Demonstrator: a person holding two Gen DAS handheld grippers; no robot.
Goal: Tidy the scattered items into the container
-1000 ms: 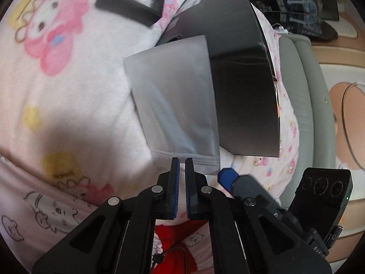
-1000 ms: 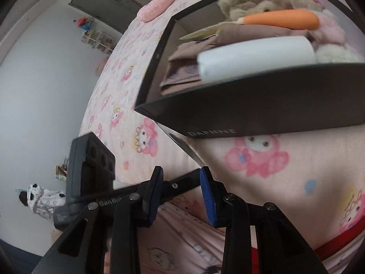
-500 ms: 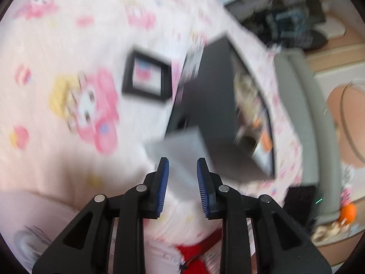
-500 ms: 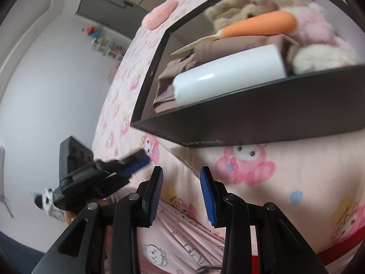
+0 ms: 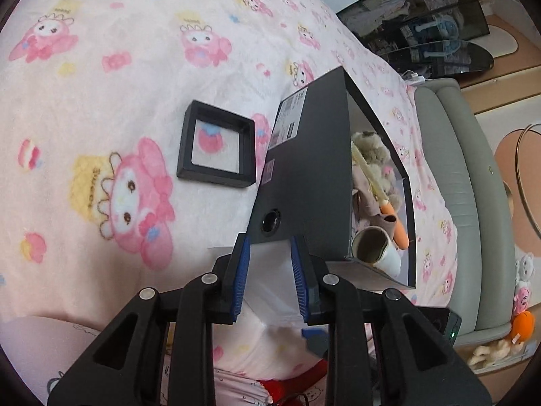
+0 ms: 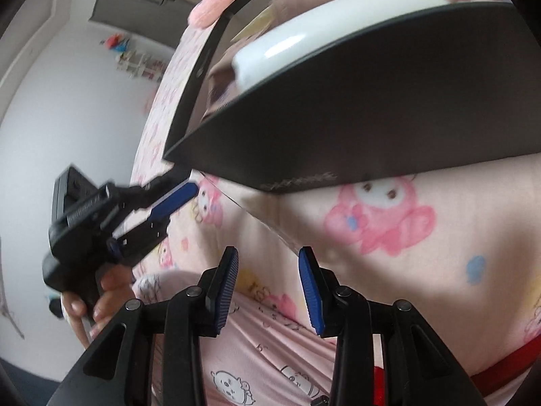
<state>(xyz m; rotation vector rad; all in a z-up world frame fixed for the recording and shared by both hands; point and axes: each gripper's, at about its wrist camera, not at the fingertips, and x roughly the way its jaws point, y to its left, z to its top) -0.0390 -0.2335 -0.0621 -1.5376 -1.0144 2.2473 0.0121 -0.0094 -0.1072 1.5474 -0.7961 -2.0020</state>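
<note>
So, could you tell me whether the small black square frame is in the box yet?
Out. The black square frame lies flat on the pink blanket, beside the black box's outer wall.

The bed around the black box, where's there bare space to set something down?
Free: the blanket left of and beyond the black frame, and the patch nearer the camera than the frame. Crowded: inside the black box, packed with plush toys and a white roll; a silver pouch lies against its near end.

Pink blanket (image 5: 111,77) printed with cartoon bunnies; black box (image 5: 304,176); black frame (image 5: 216,149); blue-padded tongs (image 5: 270,272).
</note>
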